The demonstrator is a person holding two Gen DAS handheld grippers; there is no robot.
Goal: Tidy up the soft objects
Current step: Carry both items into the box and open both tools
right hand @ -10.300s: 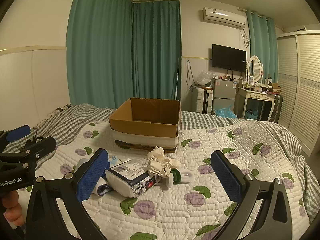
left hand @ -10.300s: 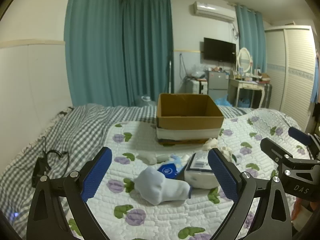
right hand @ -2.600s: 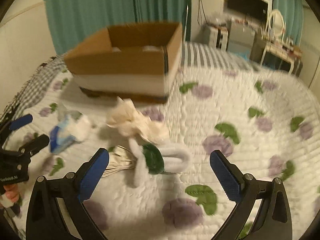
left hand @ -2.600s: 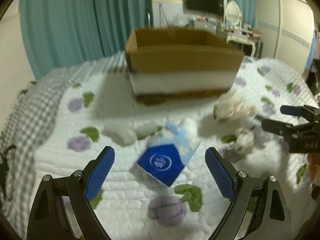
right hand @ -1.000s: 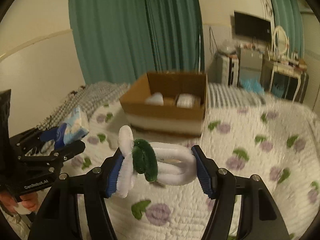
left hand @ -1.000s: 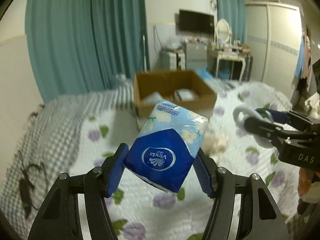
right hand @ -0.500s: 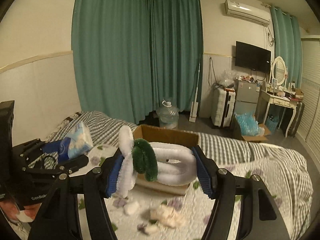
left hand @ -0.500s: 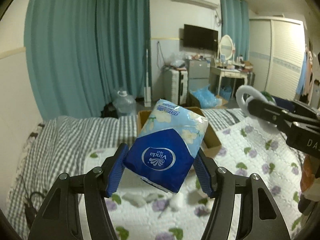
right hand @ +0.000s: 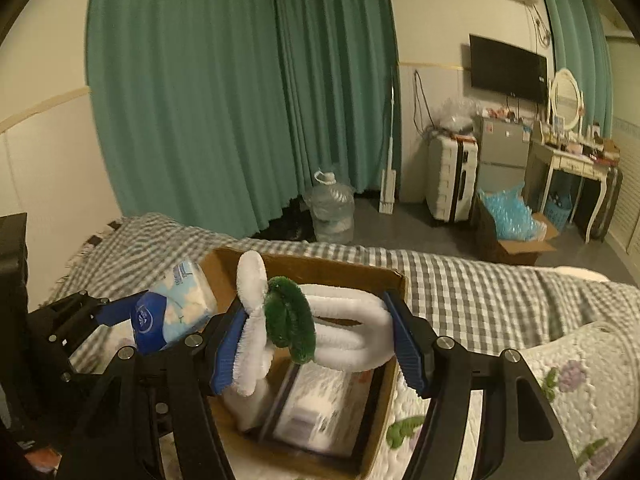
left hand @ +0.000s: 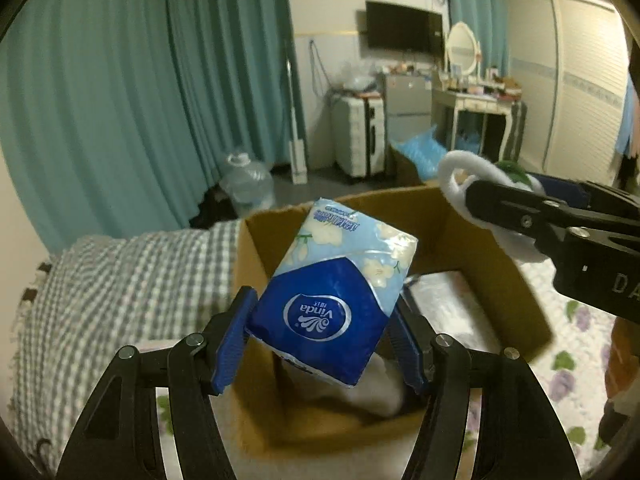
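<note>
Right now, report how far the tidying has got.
Partly done. Done: the cardboard box already holds a wrapped white pack and a pale soft item. In hand: the left hand-held gripper clamps the tissue pack, the right hand-held gripper the white-and-green fuzzy toy, both above the box. Left: release both inside.

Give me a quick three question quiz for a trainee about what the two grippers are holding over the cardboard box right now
1. True or false: the left gripper is shut on the tissue pack.
2. What does the right gripper hold? A) fuzzy white and green loop toy B) sock C) nothing
3. Fill in: both items hang above the open ____.

Key: 1 true. 2 A. 3 cardboard box, which already holds white items.
</note>
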